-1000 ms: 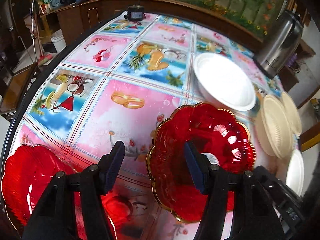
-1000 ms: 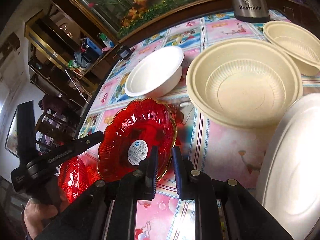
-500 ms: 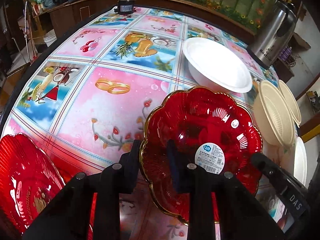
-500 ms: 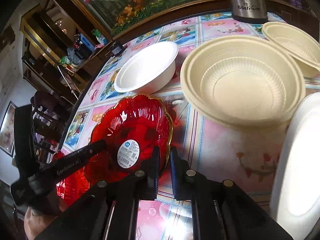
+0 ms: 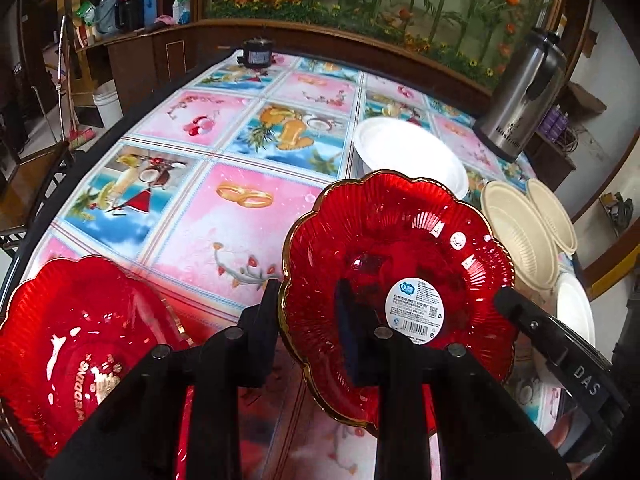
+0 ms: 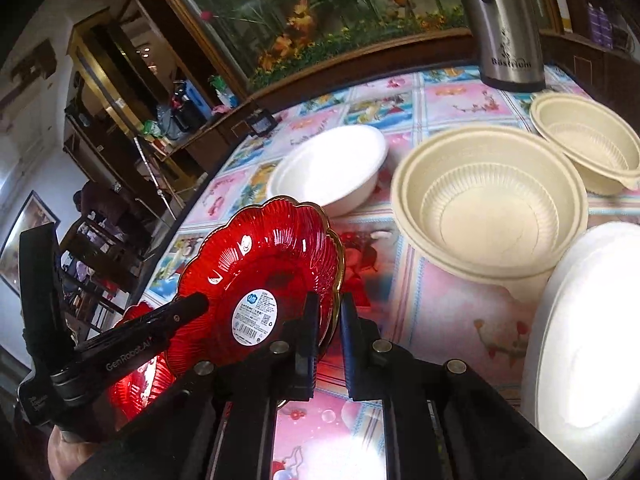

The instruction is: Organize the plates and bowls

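Note:
A red scalloped glass plate with a gold rim and a white barcode sticker hangs tilted just above the tablecloth, held from both sides. My left gripper is shut on its left rim. My right gripper is shut on the opposite rim of the same red plate. A second red plate with gold lettering lies at the near left. A white bowl stands behind the held plate. Two cream ribbed bowls and a white plate sit to the right.
A steel kettle stands at the far right corner and a small black device at the far edge. The flowered tablecloth shows bare in the middle and left. Chairs and shelves lie beyond the table's left edge.
My left gripper went from wide open to shut on the red plate's rim, and the right one tightened on the other rim. The plate has come up off the table and tilted.

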Tool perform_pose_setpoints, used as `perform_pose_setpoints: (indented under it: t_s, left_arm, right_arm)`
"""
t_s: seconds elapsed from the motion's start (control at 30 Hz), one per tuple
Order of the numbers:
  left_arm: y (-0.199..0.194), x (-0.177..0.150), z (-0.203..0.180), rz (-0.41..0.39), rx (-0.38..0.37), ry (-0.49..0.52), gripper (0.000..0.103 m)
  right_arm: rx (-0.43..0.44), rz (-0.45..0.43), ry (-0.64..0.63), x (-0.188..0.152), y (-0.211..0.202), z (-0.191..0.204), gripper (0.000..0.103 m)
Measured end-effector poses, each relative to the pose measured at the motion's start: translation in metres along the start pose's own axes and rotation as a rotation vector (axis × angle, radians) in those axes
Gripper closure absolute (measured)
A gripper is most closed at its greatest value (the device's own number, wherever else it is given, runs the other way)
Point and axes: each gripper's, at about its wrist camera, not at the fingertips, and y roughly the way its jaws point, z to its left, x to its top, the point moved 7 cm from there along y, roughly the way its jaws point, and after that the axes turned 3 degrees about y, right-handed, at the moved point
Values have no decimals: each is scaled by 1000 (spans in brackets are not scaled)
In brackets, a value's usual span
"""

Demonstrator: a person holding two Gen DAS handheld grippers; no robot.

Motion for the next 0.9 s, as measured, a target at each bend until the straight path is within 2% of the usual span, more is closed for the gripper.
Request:
perform_pose_setpoints:
  t_s: [0.5, 0.9]
  left_arm:
    - [-50, -23, 44, -69, -15, -55, 79]
    - [-72, -57, 116, -73, 32, -149, 79]
  right_arm:
    - [121, -18, -66, -11, -12, 49, 93]
    - [206, 7, -144, -40, -8, 126, 93]
